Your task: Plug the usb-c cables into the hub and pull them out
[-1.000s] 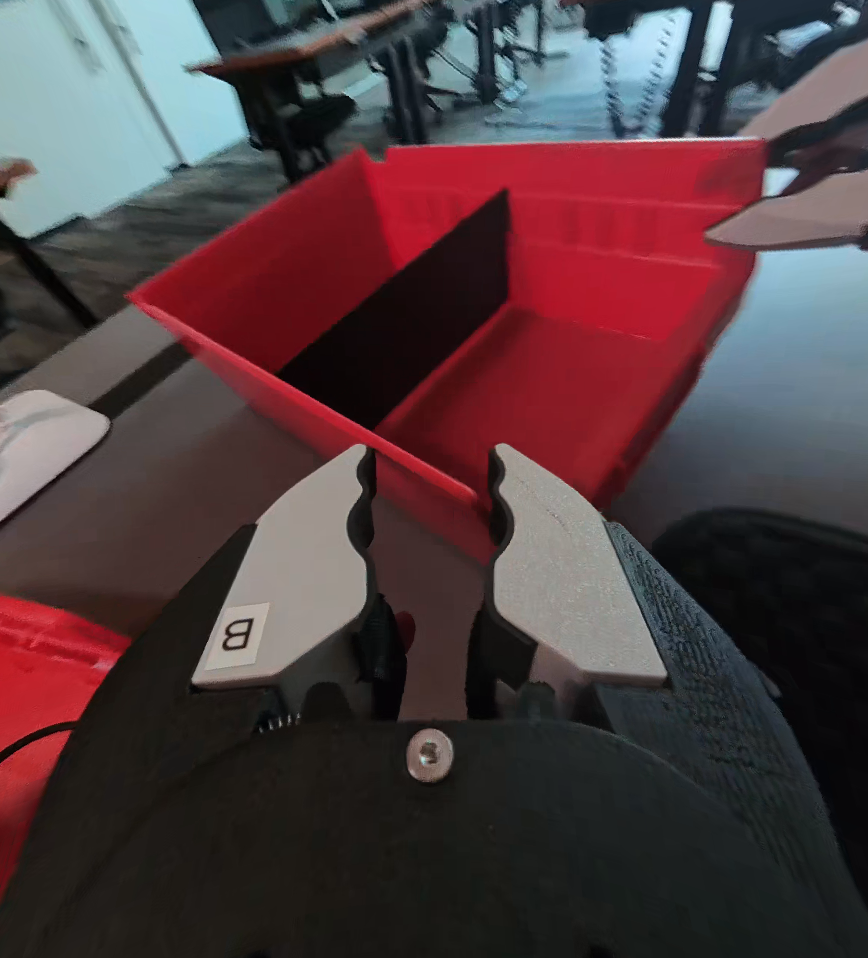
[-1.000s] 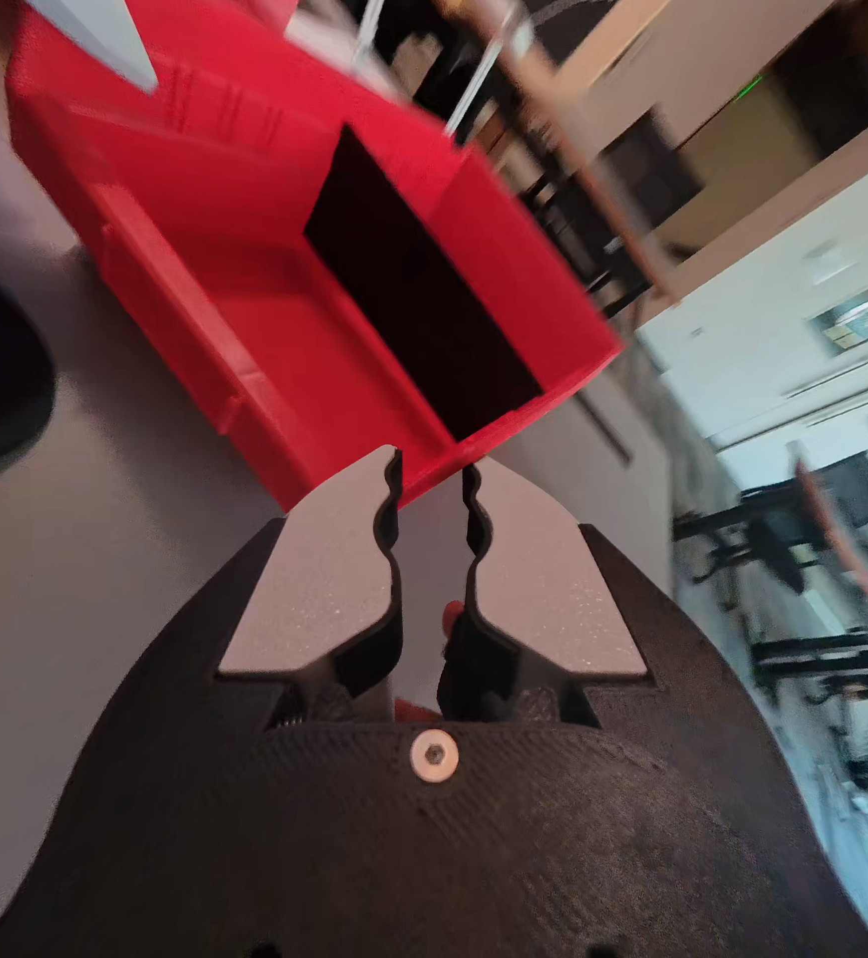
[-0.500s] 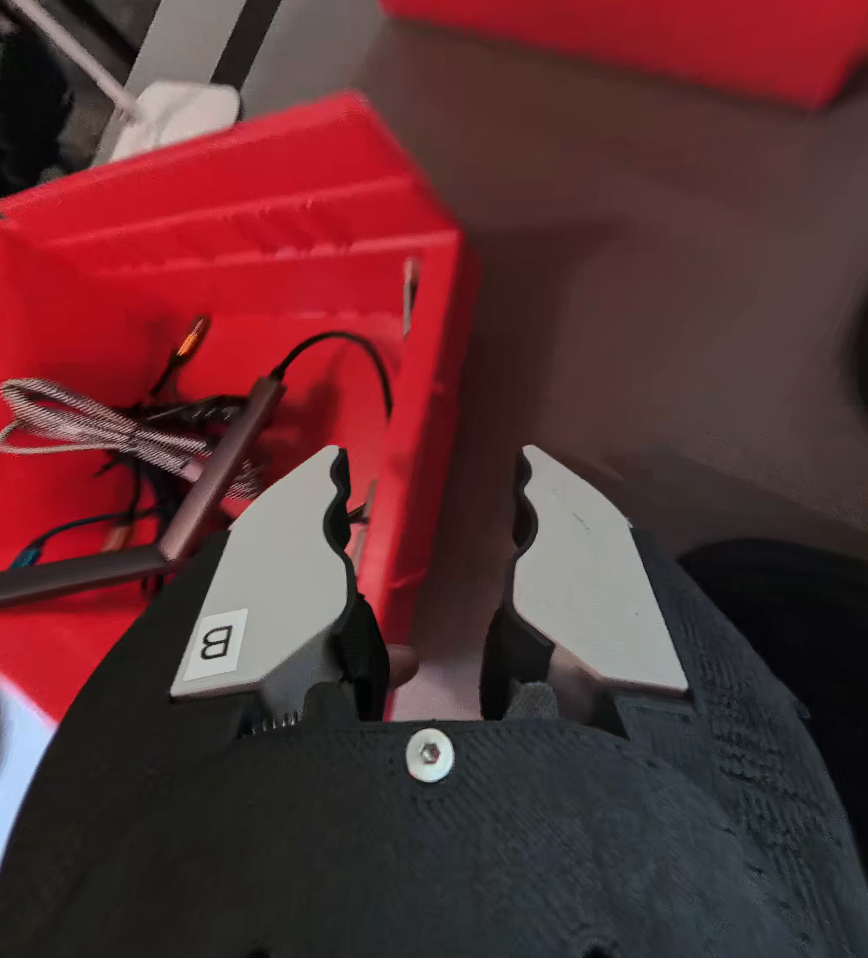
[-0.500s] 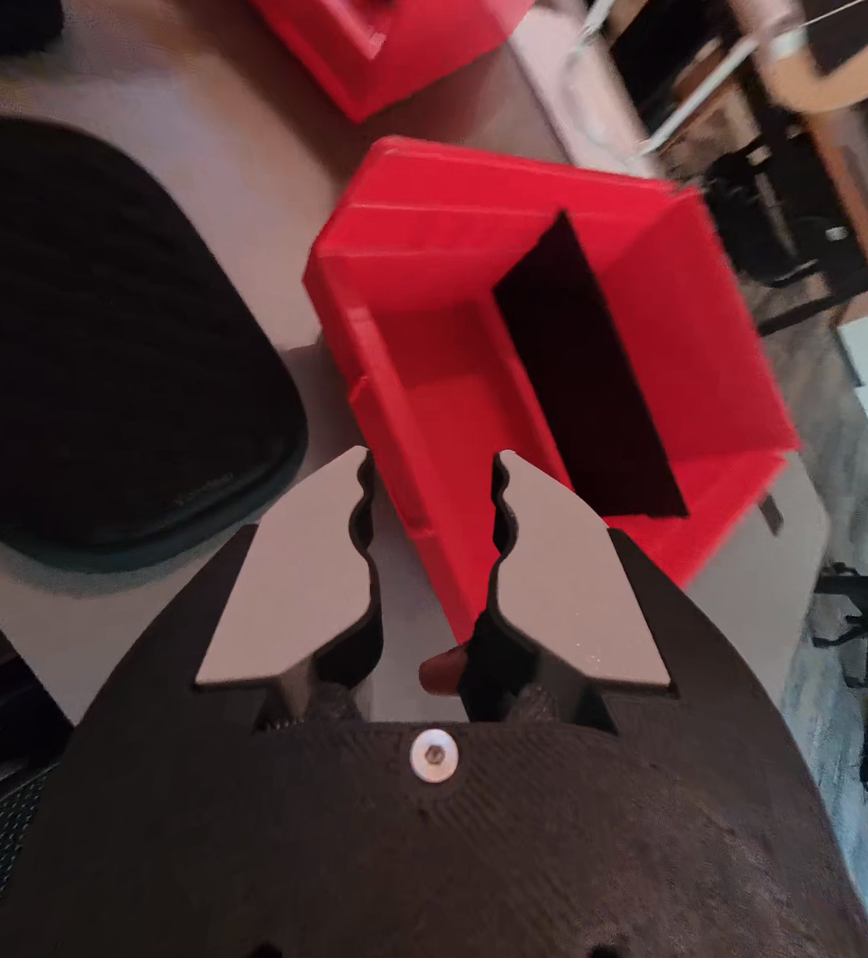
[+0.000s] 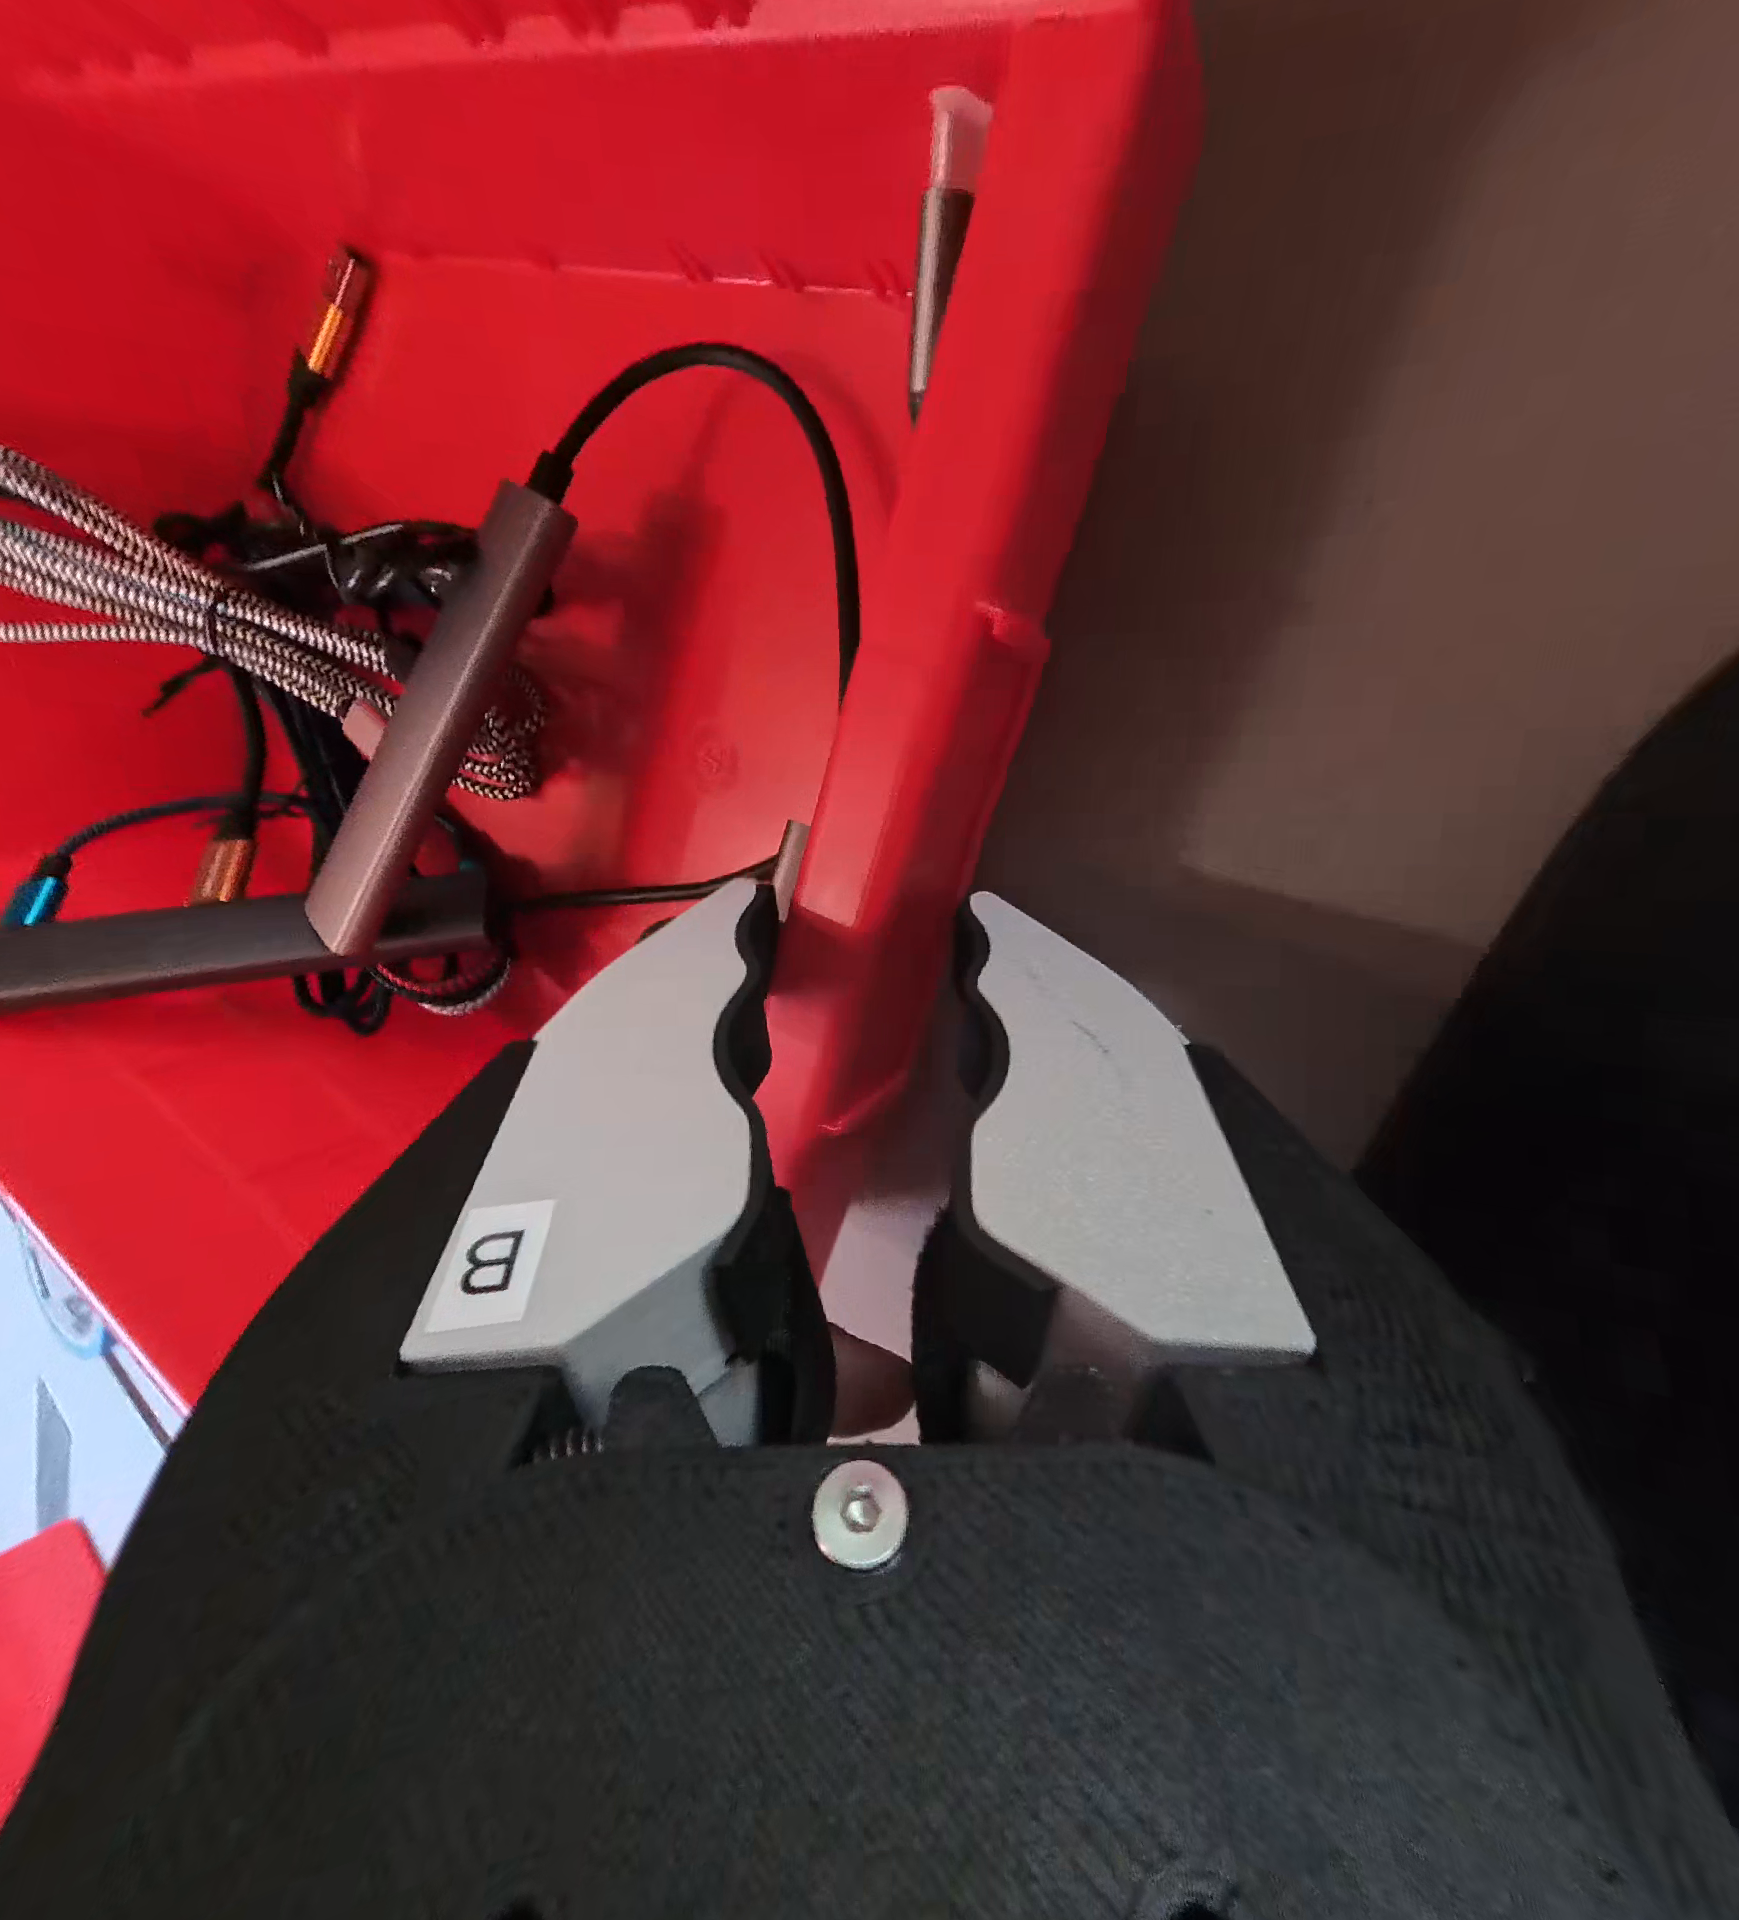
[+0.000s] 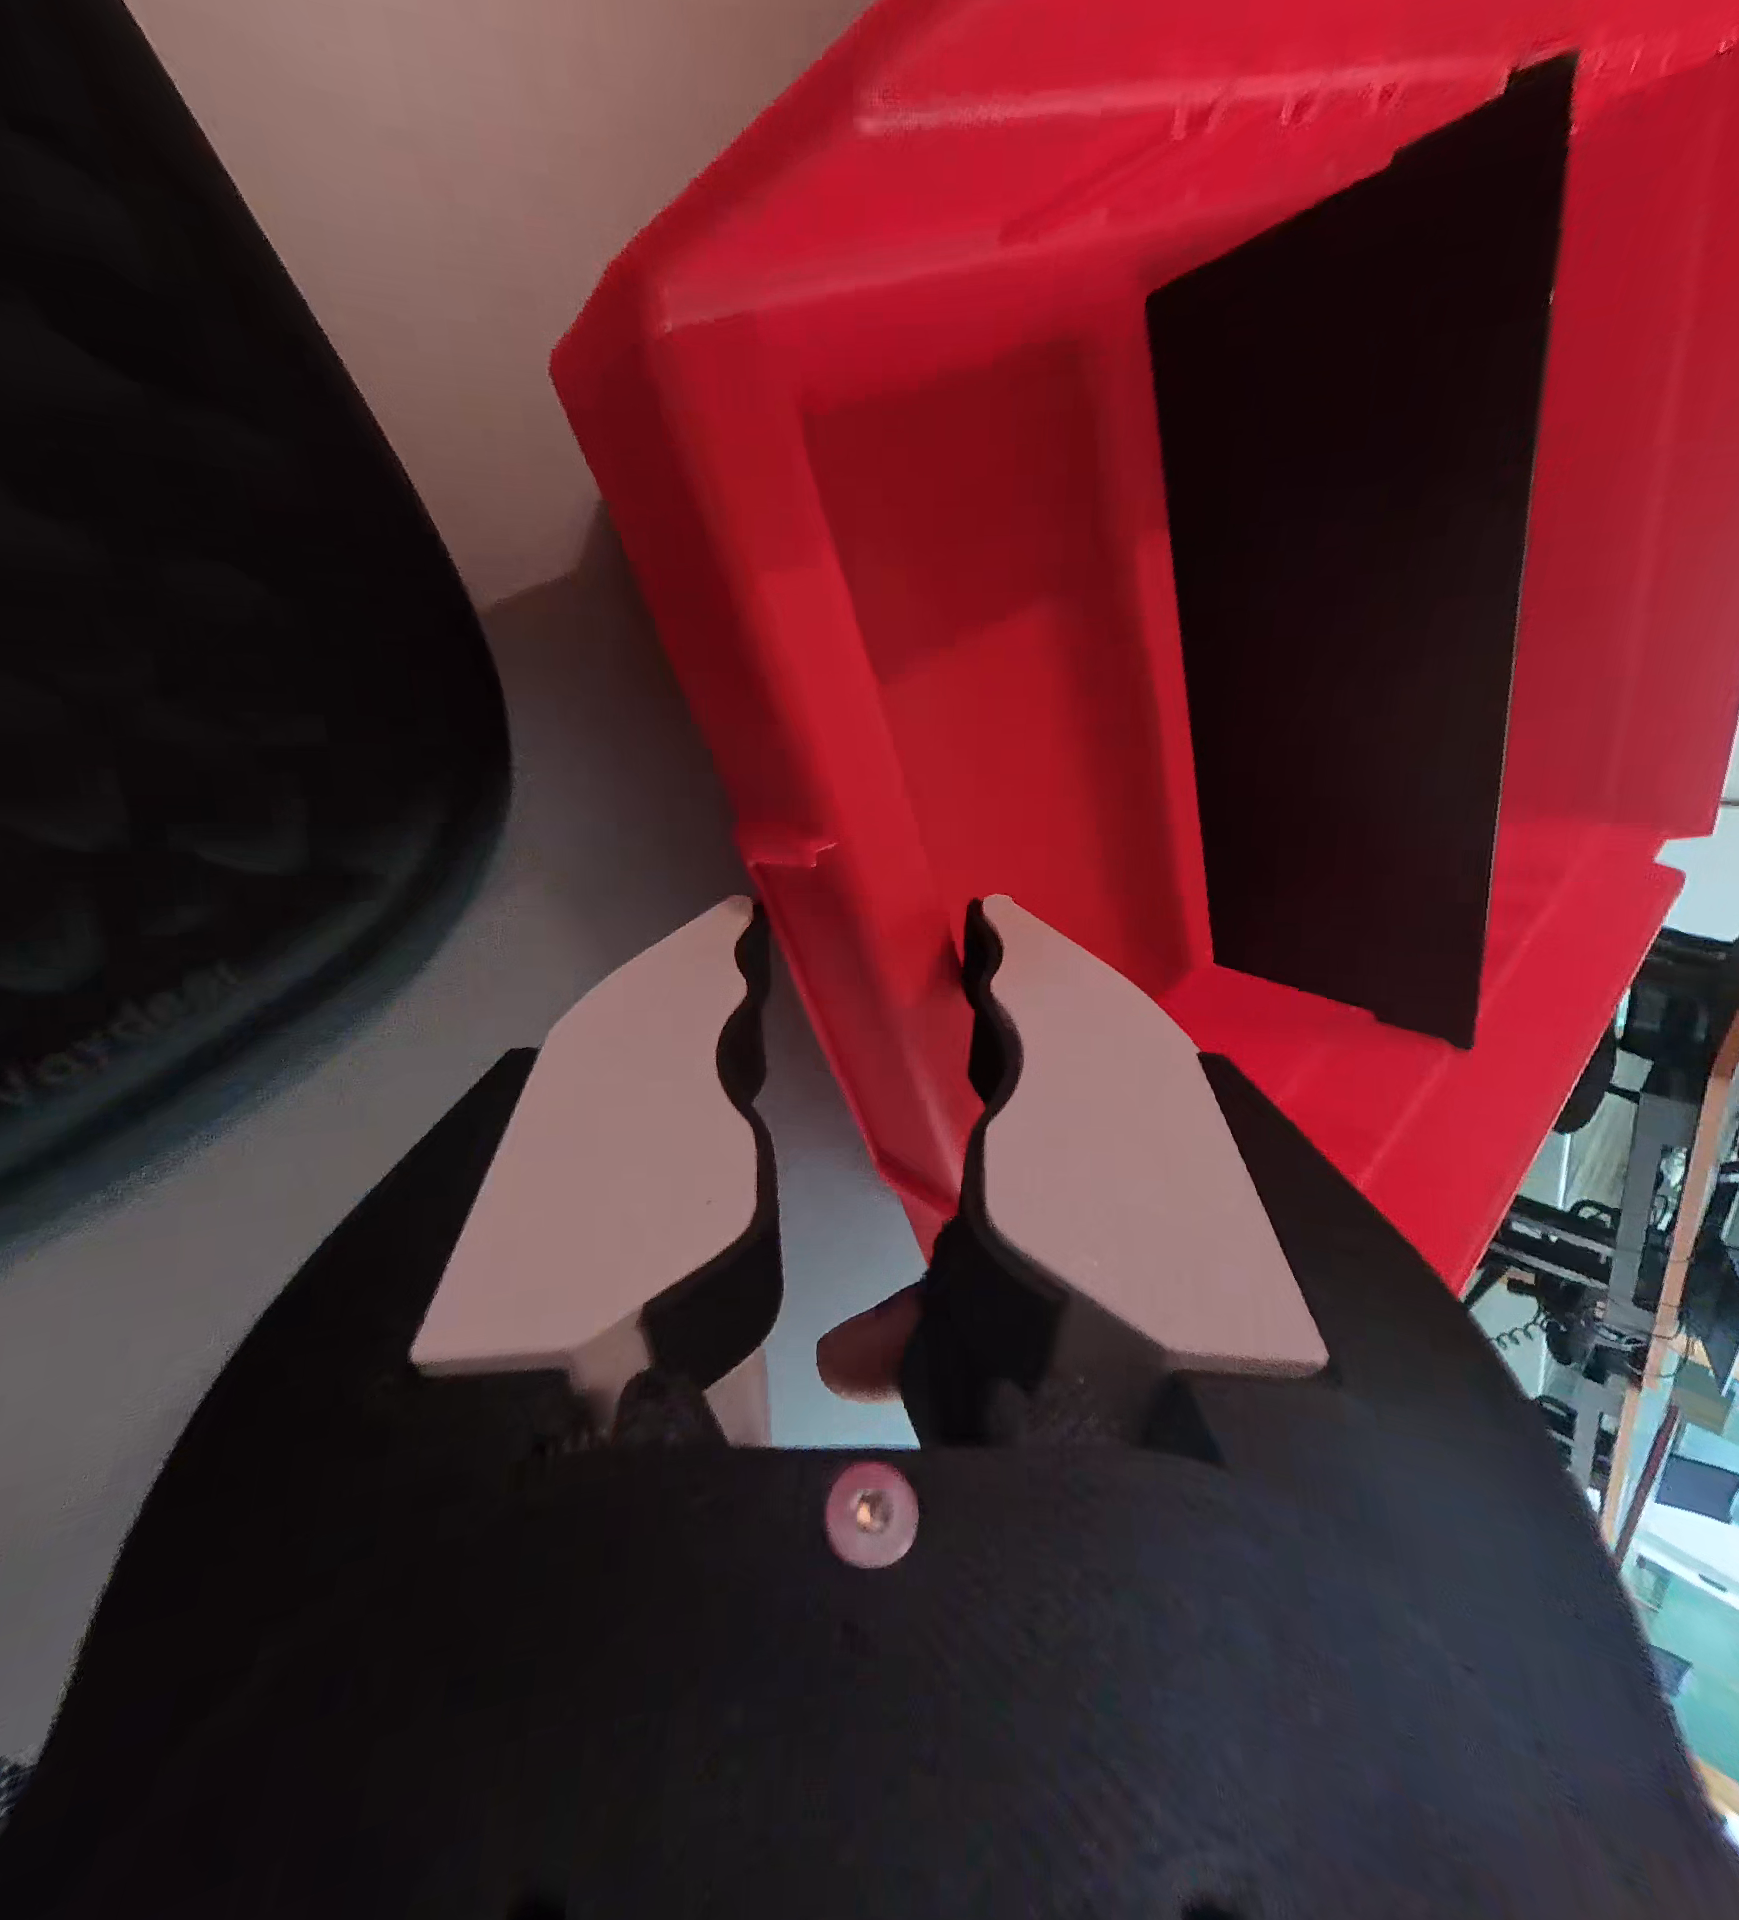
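In the left wrist view a red bin (image 5: 636, 156) holds two grey bar-shaped hubs (image 5: 429, 717), one lying across the other (image 5: 169, 951), with a black lead (image 5: 829, 499). A tangle of braided cables (image 5: 117, 582) with orange (image 5: 335, 312), copper (image 5: 221, 868) and blue (image 5: 39, 899) plugs lies beside them. My left gripper (image 5: 865, 925) is closed on this bin's right wall (image 5: 948, 623), one finger inside and one outside. In the right wrist view my right gripper (image 6: 860, 914) is closed on the near wall (image 6: 844, 987) of a second, empty red bin (image 6: 1000, 779).
The second bin has a black divider (image 6: 1364, 520). A black mat lies on the grey table (image 6: 429, 156) between the bins, at the left in the right wrist view (image 6: 169, 623) and at the right in the left wrist view (image 5: 1623, 1039). A white box (image 5: 13, 1351) sits beside the cable bin. Some 35 cm of space lies between my two pairs of fingers.
Both grippers swung away from the far bin, each down onto its own bin. Their jaws narrowed around the bin walls.
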A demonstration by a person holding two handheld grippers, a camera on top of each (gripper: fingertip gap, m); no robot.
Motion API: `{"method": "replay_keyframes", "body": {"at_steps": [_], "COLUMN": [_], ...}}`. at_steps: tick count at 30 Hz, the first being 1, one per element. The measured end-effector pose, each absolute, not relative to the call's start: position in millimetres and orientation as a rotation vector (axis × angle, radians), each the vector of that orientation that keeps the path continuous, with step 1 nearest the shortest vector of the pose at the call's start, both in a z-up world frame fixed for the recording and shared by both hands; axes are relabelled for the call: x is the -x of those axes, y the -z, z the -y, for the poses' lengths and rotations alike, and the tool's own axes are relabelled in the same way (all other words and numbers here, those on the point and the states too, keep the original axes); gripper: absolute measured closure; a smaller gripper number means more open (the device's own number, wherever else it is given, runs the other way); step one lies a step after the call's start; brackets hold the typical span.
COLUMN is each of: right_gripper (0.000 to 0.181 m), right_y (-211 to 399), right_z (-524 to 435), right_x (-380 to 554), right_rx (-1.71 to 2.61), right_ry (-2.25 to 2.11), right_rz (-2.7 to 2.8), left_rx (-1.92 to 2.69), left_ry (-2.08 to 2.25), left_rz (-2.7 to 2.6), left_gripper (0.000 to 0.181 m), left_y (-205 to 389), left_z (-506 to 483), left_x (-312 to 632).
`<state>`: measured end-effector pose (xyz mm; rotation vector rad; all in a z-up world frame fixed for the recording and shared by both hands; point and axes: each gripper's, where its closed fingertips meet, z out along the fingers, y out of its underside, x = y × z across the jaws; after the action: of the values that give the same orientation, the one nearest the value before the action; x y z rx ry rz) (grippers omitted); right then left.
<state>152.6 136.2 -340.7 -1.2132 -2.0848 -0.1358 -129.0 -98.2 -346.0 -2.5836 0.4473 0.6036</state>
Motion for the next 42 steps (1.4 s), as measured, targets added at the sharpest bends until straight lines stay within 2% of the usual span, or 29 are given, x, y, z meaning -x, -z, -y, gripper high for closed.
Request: {"method": "replay_keyframes", "body": {"at_steps": [16,24,27,30,33,36,40,42], "right_gripper": [0.144,0.138,0.124,0.12,0.116,0.119,0.121,0.11], "right_y": [339.7,339.4,337.4,333.8,310.1,253.2,154.5,121.7], "right_z": [-189.3,-199.8,-196.4,-183.0,-164.7,-150.8,-150.6,-145.5], "right_x": [-219.9,-257.4,-254.9,-250.7,-240.4,-226.1,-231.0,-239.9], "right_rx": [1.313,1.432,1.519,1.57,1.525,1.285,1.053,0.947], "right_ry": [0.213,0.148,0.082,-0.052,-0.297,-0.534,-0.859,-1.065], "right_rz": [1.999,1.95,1.915,1.906,1.836,1.618,1.059,0.842], "left_rx": [2.746,2.692,2.694,2.55,2.344,2.201,2.052,1.986], "left_ry": [-0.567,-0.527,-0.337,-0.091,-0.027,-0.202,-1.01,-1.23], "left_rz": [-0.444,-0.454,-0.333,-0.233,-0.251,-0.258,-0.158,-0.311], "left_gripper": [0.151,0.15,0.131,0.106,0.095,0.094,0.11,0.125], "left_y": [345.1,344.3,344.2,330.0,298.9,268.9,226.3,217.8], "left_z": [302.9,346.0,342.7,323.7,305.5,294.6,300.3,293.4], "left_x": [165.1,151.5,138.1,116.1,101.6,111.6,185.0,189.9]}}
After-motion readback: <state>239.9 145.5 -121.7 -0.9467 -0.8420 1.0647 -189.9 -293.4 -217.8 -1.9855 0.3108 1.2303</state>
